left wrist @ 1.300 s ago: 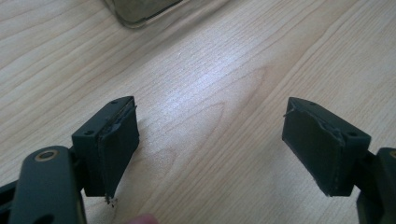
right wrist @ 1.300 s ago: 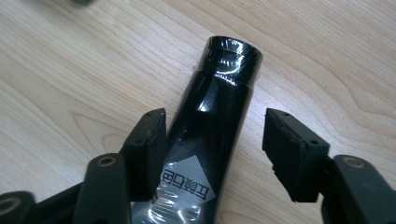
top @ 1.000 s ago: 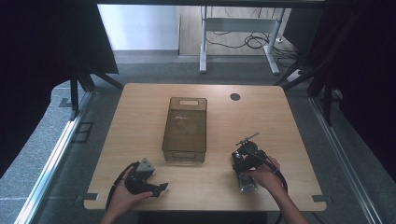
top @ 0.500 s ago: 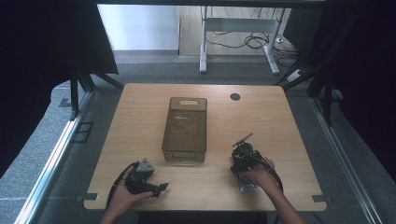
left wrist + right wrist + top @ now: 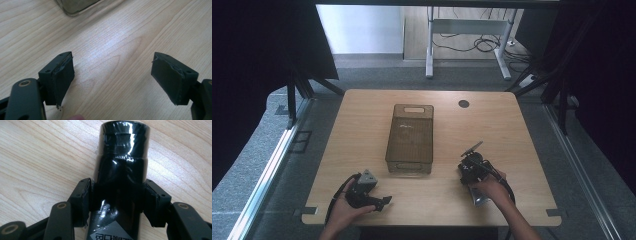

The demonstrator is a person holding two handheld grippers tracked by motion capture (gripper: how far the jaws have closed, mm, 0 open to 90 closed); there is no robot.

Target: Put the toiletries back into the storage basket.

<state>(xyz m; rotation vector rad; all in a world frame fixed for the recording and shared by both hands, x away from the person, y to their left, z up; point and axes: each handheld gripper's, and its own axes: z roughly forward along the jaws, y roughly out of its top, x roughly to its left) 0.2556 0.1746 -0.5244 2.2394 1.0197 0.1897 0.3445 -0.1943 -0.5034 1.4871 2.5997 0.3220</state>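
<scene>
1. The right gripper (image 5: 117,202) has just been closing its fingers (image 5: 83,200); a black shiny can (image 5: 121,170) lies between them, and both pads press on its sides.
2. The can lies flat on the wooden bench (image 5: 522,130), near the person's side, to the right of the brown see-through box (image 5: 410,137).
3. The left gripper (image 5: 112,80) sits low over the bench at the near left; its fingers (image 5: 62,77) are wide apart, with just bare wood between them.
4. A corner of the box (image 5: 75,6) shows at the top of the left gripper view.
</scene>
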